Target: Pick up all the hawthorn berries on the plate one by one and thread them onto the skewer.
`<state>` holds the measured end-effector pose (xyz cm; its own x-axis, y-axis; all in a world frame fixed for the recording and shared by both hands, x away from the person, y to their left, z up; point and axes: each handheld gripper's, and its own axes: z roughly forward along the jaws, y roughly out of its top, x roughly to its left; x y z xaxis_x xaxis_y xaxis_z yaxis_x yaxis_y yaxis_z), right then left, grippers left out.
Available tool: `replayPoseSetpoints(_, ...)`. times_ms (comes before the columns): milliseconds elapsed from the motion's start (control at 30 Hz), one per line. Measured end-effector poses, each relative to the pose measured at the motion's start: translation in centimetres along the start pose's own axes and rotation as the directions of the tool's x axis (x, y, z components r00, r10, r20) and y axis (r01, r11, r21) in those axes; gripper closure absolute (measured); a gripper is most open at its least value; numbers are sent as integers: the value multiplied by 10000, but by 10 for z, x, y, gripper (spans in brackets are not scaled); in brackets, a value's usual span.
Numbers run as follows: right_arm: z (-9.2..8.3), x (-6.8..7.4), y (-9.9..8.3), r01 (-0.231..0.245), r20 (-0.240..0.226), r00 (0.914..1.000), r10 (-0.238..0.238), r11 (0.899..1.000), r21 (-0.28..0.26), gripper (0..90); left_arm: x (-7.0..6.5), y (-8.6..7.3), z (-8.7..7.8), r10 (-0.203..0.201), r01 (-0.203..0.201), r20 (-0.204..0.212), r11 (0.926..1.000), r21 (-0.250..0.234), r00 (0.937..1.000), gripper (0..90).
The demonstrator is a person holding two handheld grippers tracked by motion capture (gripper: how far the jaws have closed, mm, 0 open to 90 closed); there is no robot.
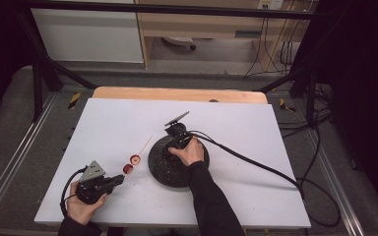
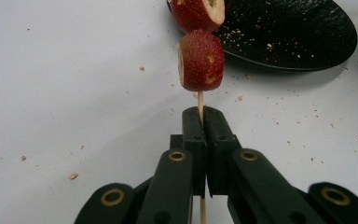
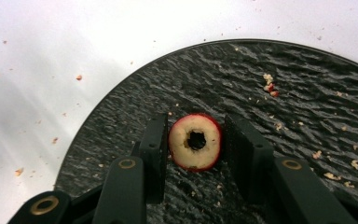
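The work in hand is threading cored red fruit onto a thin wooden skewer (image 1: 144, 145), and it looks partly done. Two fruit pieces (image 2: 200, 60) already sit on the stick, one just behind the other, near the left gripper (image 1: 119, 179), which is clamped tight on the skewer's bare lower end. In the left gripper view the stick runs up between the pressed-together jaws and straight into the nearer piece. That hand rests toward the near left corner of the white table (image 1: 256, 128), and the skewer slants away from it toward the table's middle, its far end still bare. The right gripper (image 1: 173, 147) is down over the black plate (image 1: 163, 172) at the middle of the table. In the right gripper view its jaws stand either side of a third fruit piece (image 3: 195, 142) — hollowed core facing the camera — with the left pad touching the skin and the right pad at or just off it, so the grip looks made or all but made. Crumbs are scattered over the plate and the table. What I judge is left: lift this piece off the plate, bring it to the skewer's free tip, and push it down against the other two.
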<state>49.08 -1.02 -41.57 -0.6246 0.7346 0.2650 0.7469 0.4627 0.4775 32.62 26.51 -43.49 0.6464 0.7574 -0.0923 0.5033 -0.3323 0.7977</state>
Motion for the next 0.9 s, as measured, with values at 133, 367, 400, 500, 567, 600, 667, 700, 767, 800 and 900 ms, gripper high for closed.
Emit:
replayPoseSetpoints(133, -6, 3, 0, -77, -36, 10000, 77, 9999, -152, 617, -1, 0, 0, 15, -15, 16, 10000, -9, 10000, 880)
replayPoseSetpoints(367, -19, 7, -2, -84, 8, 10000, 85, 9980, -619, 618, -3, 0, 0, 75, -75, 48, 10000, -39, 10000, 880)
replayPoseSetpoints(400, -21, 7, -3, -34, 3, 10000, 35, 9977, -684, 618, -3, 0, 0, 71, -71, 47, 10000, -48, 10000, 880)
replayPoseSetpoints(500, -27, 8, -6, -56, -58, 10000, 50, 9954, -958, 618, -4, 1, 0, 113, -113, 68, 9999, -44, 9999, 880)
replayPoseSetpoints(567, -30, 9, -8, -132, -161, 9998, 114, 9930, -1173, 619, -5, 1, 0, 120, -119, 86, 9999, -70, 9999, 880)
replayPoseSetpoints(600, -32, 8, -10, -171, -205, 9997, 146, 9917, -1276, 619, -6, 1, 0, 121, -121, 88, 9999, -81, 9999, 880)
replayPoseSetpoints(667, -35, 8, -15, -231, -297, 9994, 187, 9876, -1550, 619, -6, 1, 0, 122, -121, 101, 9999, -90, 9999, 880)
replayPoseSetpoints(700, -37, 7, -18, -273, -341, 9992, 219, 9854, -1678, 619, -7, 1, 0, 118, -117, 102, 9999, -106, 9999, 880)
replayPoseSetpoints(767, -39, 6, -23, -364, -453, 9986, 283, 9811, -1901, 619, -7, 1, 0, 112, -111, 113, 9999, -130, 9999, 880)
replayPoseSetpoints(800, -40, 5, -26, -422, -522, 9981, 319, 9770, -2089, 619, -8, 1, 0, 115, -114, 113, 9999, -127, 9999, 880)
replayPoseSetpoints(900, -44, 3, -36, -636, -702, 9964, 476, 9670, -2469, 619, -9, 2, 1, 115, -113, 139, 9998, -151, 9998, 881)
